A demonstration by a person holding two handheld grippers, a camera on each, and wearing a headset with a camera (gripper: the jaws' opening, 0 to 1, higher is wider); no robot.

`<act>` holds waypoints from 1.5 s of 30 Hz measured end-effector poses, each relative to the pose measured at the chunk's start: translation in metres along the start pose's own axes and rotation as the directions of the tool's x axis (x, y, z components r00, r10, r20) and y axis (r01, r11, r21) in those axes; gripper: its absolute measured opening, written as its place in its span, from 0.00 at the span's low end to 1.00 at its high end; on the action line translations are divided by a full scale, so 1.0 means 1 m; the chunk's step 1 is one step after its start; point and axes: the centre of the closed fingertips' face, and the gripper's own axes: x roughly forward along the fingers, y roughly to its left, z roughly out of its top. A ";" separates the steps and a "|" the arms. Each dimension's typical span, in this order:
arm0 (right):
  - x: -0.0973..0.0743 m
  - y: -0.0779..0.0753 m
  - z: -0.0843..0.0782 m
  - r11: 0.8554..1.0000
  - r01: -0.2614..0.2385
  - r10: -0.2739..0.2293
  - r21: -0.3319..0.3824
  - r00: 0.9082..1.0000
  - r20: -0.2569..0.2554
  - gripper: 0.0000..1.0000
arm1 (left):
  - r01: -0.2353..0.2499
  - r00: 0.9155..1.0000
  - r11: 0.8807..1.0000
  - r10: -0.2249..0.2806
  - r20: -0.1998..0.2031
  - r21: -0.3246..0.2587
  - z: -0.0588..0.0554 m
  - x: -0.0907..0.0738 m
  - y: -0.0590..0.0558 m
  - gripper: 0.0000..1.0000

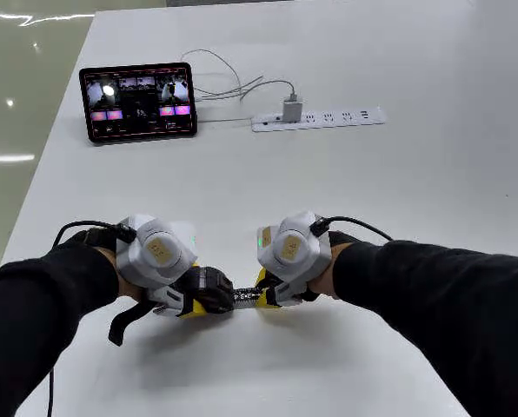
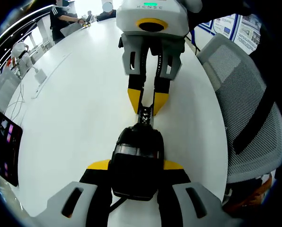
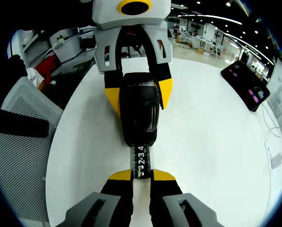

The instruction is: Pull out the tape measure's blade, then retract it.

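A black tape measure (image 1: 209, 289) rests low over the white table, and my left gripper (image 1: 189, 304) is shut on its case (image 2: 136, 161). A short length of blade (image 3: 141, 161), showing the numbers 2, 3 and 4, runs out of the case (image 3: 138, 113) toward my right gripper (image 3: 141, 176), which is shut on the blade's end. In the head view the two grippers face each other a few centimetres apart, with my right gripper (image 1: 263, 298) on the right and the blade (image 1: 244, 297) bridging the gap. The blade (image 2: 145, 113) also shows in the left gripper view.
A tablet (image 1: 138, 101) with a lit screen lies at the far left of the table (image 1: 372, 191). A white power strip (image 1: 320, 117) with a charger and cables sits behind it to the right. A mesh office chair (image 2: 242, 109) stands beside the table.
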 end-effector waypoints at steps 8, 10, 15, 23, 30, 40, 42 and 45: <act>-0.005 -0.001 -0.007 1.000 0.003 -0.003 0.006 1.000 -0.006 0.08 | 0.001 1.000 1.000 -0.001 -0.002 -0.007 0.000 0.000 0.000 0.31; -0.007 0.000 -0.009 1.000 0.003 -0.003 0.006 1.000 -0.007 0.08 | 0.001 1.000 1.000 -0.001 -0.003 -0.006 0.000 0.000 0.000 0.31; -0.011 -0.002 -0.016 1.000 0.004 -0.004 0.002 1.000 -0.013 0.08 | 0.003 1.000 1.000 -0.003 -0.003 -0.008 0.000 0.000 0.000 0.31; -0.017 -0.005 -0.023 1.000 0.008 -0.008 0.005 1.000 -0.016 0.08 | 0.003 1.000 1.000 -0.003 -0.006 -0.007 0.000 0.000 0.001 0.31; -0.022 -0.004 -0.029 1.000 0.011 -0.011 0.005 1.000 -0.022 0.08 | 0.003 1.000 1.000 -0.003 -0.009 -0.003 0.000 0.001 0.001 0.31; -0.025 -0.004 -0.036 1.000 0.005 -0.005 0.000 1.000 -0.028 0.08 | 0.000 1.000 1.000 0.000 -0.008 -0.004 -0.001 0.001 0.001 0.31; -0.025 -0.004 -0.037 1.000 0.007 -0.007 0.009 1.000 -0.024 0.08 | 0.000 1.000 1.000 0.000 -0.009 -0.006 -0.001 0.001 0.001 0.31; -0.026 -0.004 -0.038 1.000 0.007 -0.007 0.012 1.000 -0.023 0.08 | 0.001 1.000 1.000 -0.001 -0.010 -0.004 -0.001 0.001 0.001 0.31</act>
